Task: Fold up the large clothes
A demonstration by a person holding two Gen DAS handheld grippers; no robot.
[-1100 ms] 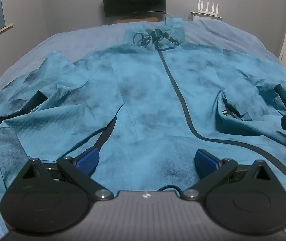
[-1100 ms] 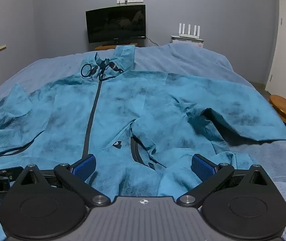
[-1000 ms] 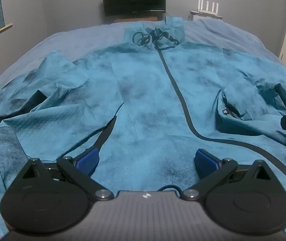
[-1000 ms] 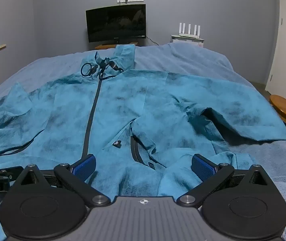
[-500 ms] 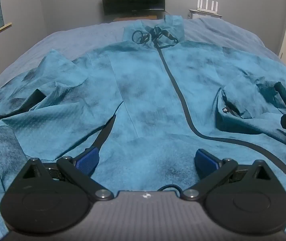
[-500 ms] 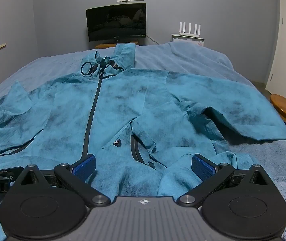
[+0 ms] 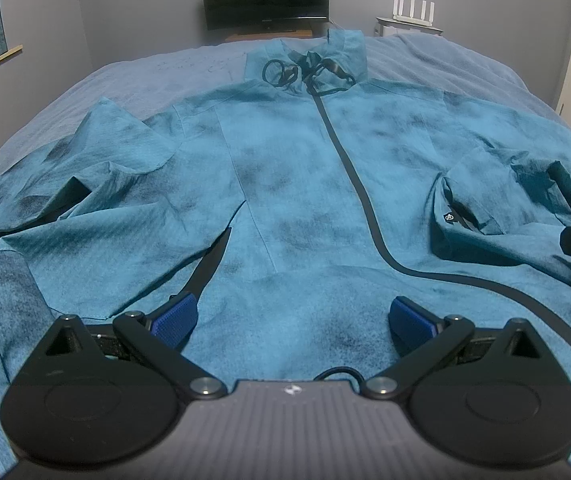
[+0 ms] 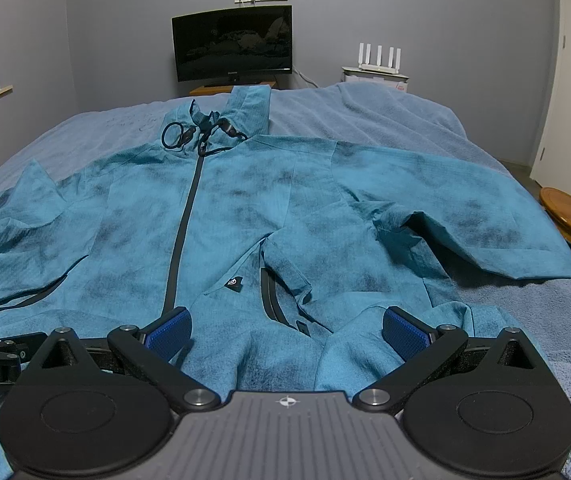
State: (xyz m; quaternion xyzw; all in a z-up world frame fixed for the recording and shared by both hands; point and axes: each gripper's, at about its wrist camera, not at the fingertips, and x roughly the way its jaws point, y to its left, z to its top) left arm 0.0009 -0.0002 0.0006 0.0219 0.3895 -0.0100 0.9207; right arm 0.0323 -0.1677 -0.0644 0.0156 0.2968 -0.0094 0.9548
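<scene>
Both sets of jaws stand wide apart with nothing between them. The left gripper (image 7: 293,320) hangs low over the hem in the lower middle of its frame, and the right gripper (image 8: 287,330) sits over the rumpled hem at the bottom of its own view. The teal jacket (image 7: 297,184) lies face up and zipped across the bed (image 8: 365,108), collar toward the top of both frames.

As I see it, no fold has begun. A good start would be to bite the hem cleanly at two well-separated points, taking both layers. The bunched pocket flap (image 8: 285,280) by the right gripper wants smoothing first, or the crease will be folded in. The sleeve (image 8: 485,224) draping toward the right edge should come inward before the body is doubled.
</scene>
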